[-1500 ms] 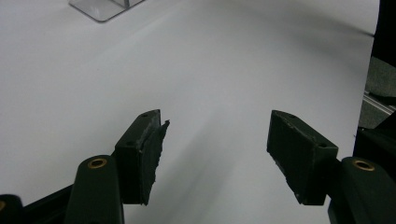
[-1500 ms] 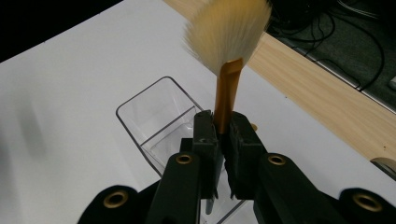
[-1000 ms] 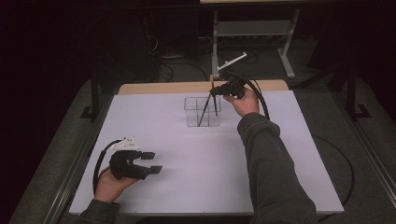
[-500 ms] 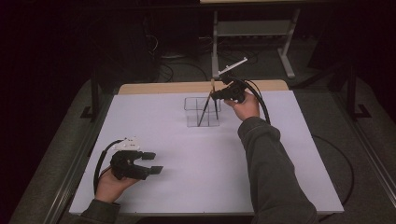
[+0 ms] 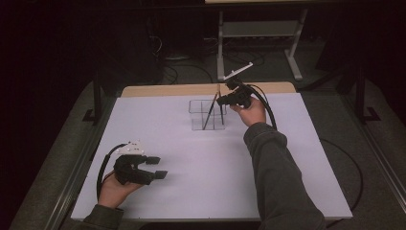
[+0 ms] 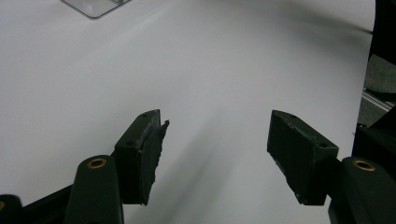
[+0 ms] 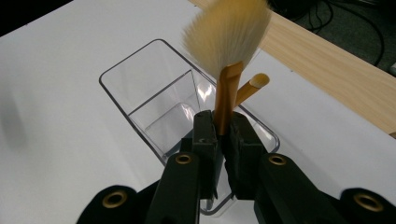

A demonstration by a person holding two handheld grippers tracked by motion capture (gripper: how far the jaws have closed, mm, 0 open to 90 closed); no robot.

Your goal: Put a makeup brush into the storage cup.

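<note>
Brush (image 7: 227, 42) with soft, pale bristles sits pinched in the right hand-held gripper (image 7: 223, 133), just over the clear box (image 7: 140, 88) at the far middle of the white worktop (image 5: 158, 129). In the high view, the right hand-held gripper (image 5: 221, 99) is at the far side of the clear box (image 5: 207, 115), and dark thin sticks lean inside it; the brush looks like a thin line here, so its bristles are too small to see. The left hand-held gripper (image 5: 162, 167) rests near the front left, well apart from the box. In the left gripper view, its jaws stand wide open with nothing between them, just bare white worktop (image 6: 210, 70) and one corner of the clear box (image 6: 95, 5) far off. In the right gripper view, the jaws squeeze tight on the gold handle, and the fluffy head points up and away. A second brush (image 7: 254, 84) with a small tip already stands in the same part of the box, just beside it. To do this step well, I think the handle end should go down slowly into that part, clear of the thin wall in the middle, and the jaws should let go once it rests on the bottom, so nothing tips.
</note>
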